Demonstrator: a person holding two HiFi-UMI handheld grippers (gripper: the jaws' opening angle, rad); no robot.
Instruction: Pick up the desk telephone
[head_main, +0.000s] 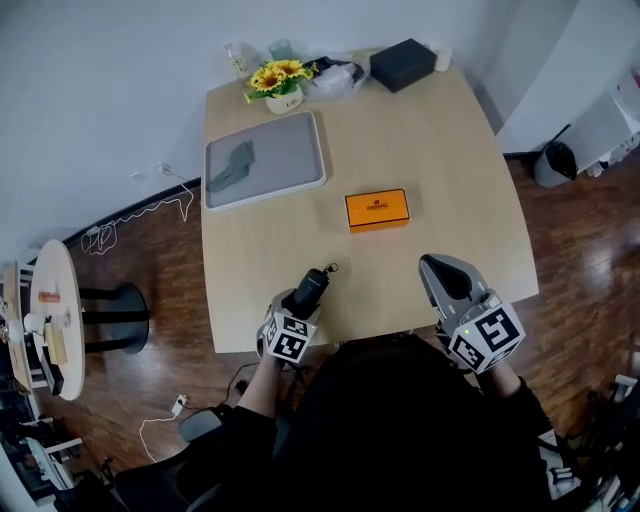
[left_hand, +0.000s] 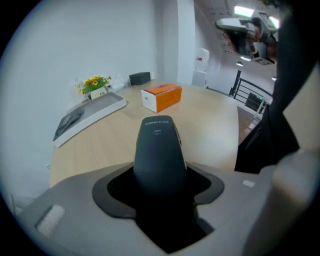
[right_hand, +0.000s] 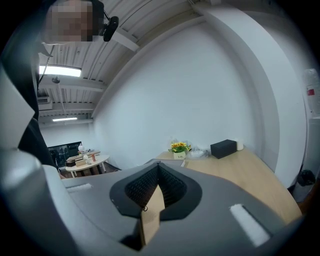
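Observation:
A black telephone handset (head_main: 311, 288) sits over the near edge of the wooden table (head_main: 450, 170), with my left gripper (head_main: 300, 306) shut on it. In the left gripper view the handset (left_hand: 159, 150) sticks forward out of the jaws, its rounded end pointing across the table. A short piece of cord (head_main: 331, 268) curls at its far end. No telephone base shows in any view. My right gripper (head_main: 440, 270) hovers over the table's near right part, shut, with nothing between its jaws (right_hand: 157, 172).
An orange box (head_main: 377, 210) lies mid-table. A grey tray (head_main: 265, 160) holding a dark cloth is at the far left, with a pot of sunflowers (head_main: 279, 80) and a black box (head_main: 402, 64) along the far edge. A round side table (head_main: 50, 320) stands to the left.

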